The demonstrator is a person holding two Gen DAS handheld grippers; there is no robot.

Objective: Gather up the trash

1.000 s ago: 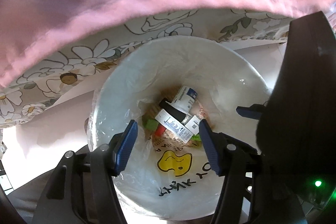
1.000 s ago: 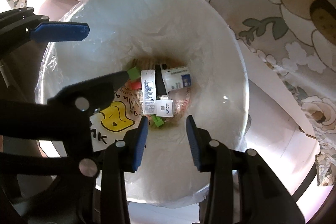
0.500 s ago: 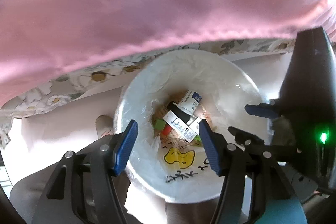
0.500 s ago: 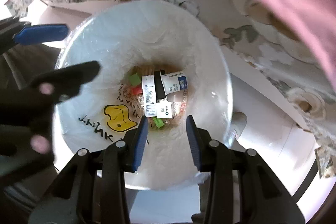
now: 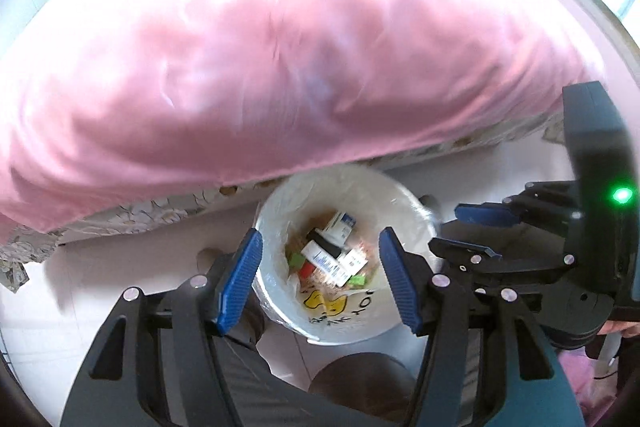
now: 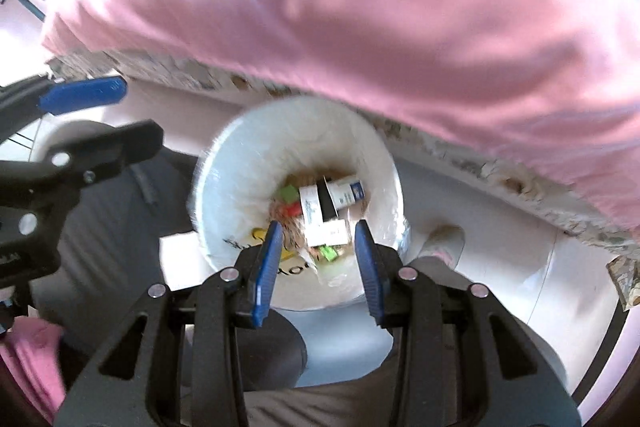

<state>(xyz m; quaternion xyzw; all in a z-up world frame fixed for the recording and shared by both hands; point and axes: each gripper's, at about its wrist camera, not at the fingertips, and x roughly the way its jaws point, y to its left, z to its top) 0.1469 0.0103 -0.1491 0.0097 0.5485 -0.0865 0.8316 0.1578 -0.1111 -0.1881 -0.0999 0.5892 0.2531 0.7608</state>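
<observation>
Half the bin point(image 5: 404, 211) under bedding point(image 5: 280, 67)

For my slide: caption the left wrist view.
Empty left gripper above a lined bin of trash, beside a pink bedspread.

Print on the bin liner and on the discarded boxes

The white liner point(image 5: 340, 323) in the trash bin carries dark hand-style lettering beside a yellow cartoon shape point(image 5: 325, 305) on its near wall; from the left wrist view only "YO" can be made out at the right end, the rest is blurred and upside down. The white boxes point(image 6: 320, 215) among the trash bear blue print and small code panels, too small to read.
</observation>
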